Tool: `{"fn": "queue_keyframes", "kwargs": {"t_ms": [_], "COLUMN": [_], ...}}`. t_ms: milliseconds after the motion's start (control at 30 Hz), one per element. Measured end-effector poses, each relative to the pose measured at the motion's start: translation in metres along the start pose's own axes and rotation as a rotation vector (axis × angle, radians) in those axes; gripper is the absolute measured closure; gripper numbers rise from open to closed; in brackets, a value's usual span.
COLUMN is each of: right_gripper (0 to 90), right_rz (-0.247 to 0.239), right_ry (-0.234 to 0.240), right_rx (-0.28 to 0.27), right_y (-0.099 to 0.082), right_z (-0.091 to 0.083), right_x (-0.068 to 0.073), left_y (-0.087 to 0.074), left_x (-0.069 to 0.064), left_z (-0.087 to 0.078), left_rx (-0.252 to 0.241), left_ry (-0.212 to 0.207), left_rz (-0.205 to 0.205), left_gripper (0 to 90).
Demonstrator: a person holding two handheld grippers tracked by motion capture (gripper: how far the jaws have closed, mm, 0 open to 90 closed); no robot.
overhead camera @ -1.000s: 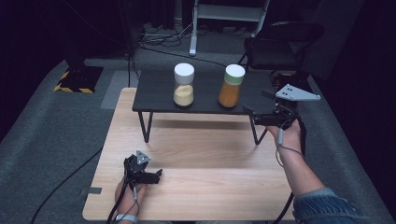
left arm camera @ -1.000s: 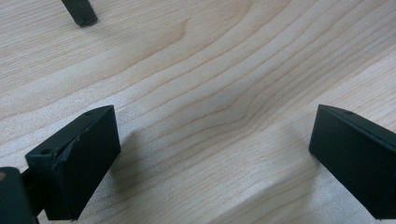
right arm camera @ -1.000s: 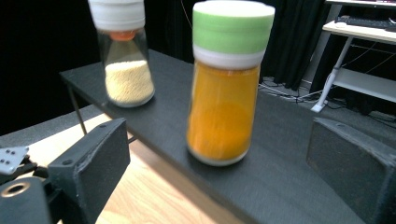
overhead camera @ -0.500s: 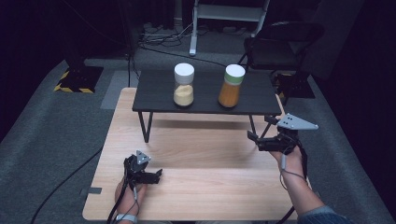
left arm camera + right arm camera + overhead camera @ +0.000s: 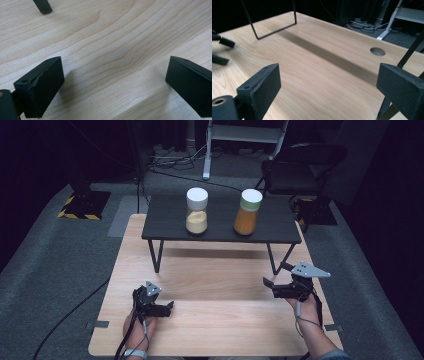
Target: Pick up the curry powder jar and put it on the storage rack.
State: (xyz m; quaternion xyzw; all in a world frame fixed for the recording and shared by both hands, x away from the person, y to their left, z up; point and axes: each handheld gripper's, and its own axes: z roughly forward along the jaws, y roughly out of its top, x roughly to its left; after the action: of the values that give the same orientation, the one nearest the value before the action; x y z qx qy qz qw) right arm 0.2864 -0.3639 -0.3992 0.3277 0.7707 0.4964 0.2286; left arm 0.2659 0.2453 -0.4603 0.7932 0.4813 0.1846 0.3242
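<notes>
The right gripper, jaws spread wide and empty, hovers over the pale wooden table just before the low black metal-legged shelf. On that shelf, well beyond it, stands the green-lidded jar of orange powder, beside a white-lidded jar of yellow powder. The left gripper, also open, rests before the shelf. Grey carpet surrounds the table.

- Table: light wood with wavy lines.
- Small stand: black.
- One jar: white lid, yellow inside.
- Other jar: green lid, orange inside.
</notes>
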Motion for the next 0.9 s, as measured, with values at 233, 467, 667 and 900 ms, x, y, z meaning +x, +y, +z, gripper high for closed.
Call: {"fn": "queue_keyframes", "kwargs": {"t_ms": [233,467,667,900], "right_gripper": [5.5,5.5,4.4,3.2], "right_rz": [-0.002,0.003,0.010,0.019], "right_ry": [0.007,0.007,0.003,-0.005], "right_rx": [0.064,0.123,0.171,0.216], "right_y": [-0.018,-0.031,-0.039,-0.044], "right_z": [0.011,0.018,0.025,0.031], "right_x": [0.003,0.005,0.007,0.010], "left_y": [0.000,0.000,0.000,0.000], "left_x": [0.000,0.000,0.000,0.000], "left_z": [0.000,0.000,0.000,0.000], "left_rx": [0.000,0.000,0.000,0.000], "left_ry": [0.000,0.000,0.000,0.000], "left_rz": [0.000,0.000,0.000,0.000], "left_gripper": [1.8,1.8,1.9,1.9]}}
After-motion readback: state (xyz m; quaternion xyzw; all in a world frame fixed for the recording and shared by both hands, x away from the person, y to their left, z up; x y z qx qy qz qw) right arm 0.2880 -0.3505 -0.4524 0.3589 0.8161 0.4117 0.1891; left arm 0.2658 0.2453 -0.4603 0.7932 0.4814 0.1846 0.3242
